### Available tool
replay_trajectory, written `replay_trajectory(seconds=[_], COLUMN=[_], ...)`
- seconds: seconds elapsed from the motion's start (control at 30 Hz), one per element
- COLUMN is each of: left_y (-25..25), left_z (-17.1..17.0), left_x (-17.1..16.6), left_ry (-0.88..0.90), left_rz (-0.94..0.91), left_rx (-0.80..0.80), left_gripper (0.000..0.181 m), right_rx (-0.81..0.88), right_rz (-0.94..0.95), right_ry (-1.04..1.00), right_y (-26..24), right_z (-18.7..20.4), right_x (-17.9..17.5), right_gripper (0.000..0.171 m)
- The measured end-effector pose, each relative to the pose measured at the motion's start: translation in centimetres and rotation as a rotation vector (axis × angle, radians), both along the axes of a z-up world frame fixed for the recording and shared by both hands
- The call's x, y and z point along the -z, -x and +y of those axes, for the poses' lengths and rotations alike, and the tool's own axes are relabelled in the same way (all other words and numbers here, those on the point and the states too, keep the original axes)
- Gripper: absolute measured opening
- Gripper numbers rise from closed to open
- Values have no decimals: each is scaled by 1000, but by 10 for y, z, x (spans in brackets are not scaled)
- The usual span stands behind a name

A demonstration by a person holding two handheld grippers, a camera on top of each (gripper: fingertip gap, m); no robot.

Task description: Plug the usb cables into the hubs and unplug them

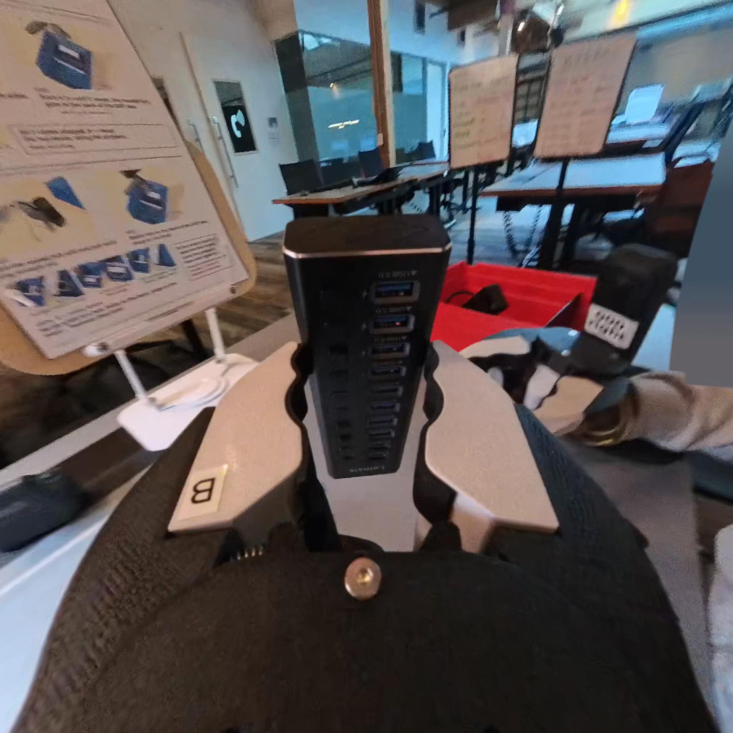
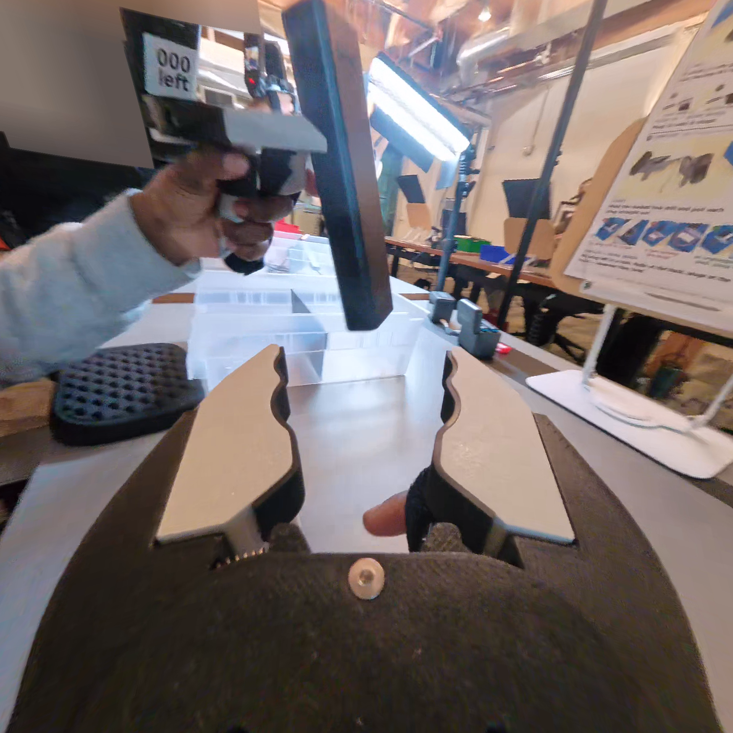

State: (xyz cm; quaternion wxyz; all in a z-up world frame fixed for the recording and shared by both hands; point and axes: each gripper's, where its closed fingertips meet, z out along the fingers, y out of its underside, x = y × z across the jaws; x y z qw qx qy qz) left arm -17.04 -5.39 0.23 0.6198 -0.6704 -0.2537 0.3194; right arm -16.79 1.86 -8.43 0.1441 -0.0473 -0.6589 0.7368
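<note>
My left gripper (image 1: 365, 357) is shut on a tall black USB hub (image 1: 367, 317) and holds it lifted above the table, its column of ports facing the camera. No cable is plugged into it. In the right wrist view the same hub (image 2: 341, 170) hangs tilted in the air, gripped by the left gripper (image 2: 313, 139) in a person's hand (image 2: 190, 202). My right gripper (image 2: 365, 365) is open and empty, low over the white table (image 2: 357, 428). The right gripper also shows at the right of the left wrist view (image 1: 555, 357). No USB cable shows clearly.
A clear plastic divided bin (image 2: 301, 337) sits ahead of the right gripper. A red bin (image 1: 511, 305) holds a dark item. An instruction board on a white stand (image 1: 91, 178) (image 2: 654, 416) stands at the table's edge. A black perforated pad (image 2: 119, 388) lies left. Small grey blocks (image 2: 472, 325) sit right. My hands' fingertips stand some 12 cm from each other.
</note>
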Motion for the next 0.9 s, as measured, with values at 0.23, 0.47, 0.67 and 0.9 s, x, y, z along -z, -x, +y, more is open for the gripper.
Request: replay_trajectory(seconds=[0.23, 0.47, 0.67, 0.9], left_y=[-7, -11, -25, -45], left_z=[52, 48, 60, 87], left_x=[5, 17, 54, 101], left_ry=[-652, -711, -668, -630], left_rz=[-183, -289, -435, -593], left_rx=[160, 316, 384, 476], left_gripper=[57, 70, 61, 39], right_rx=[312, -186, -489, -462], right_rz=[276, -256, -770, -944], right_ry=[-22, 247, 324, 294], right_y=[5, -6, 12, 24], right_z=[-5, 23, 34, 30], right_x=[-9, -40, -32, -18], right_gripper=[36, 28, 30, 30])
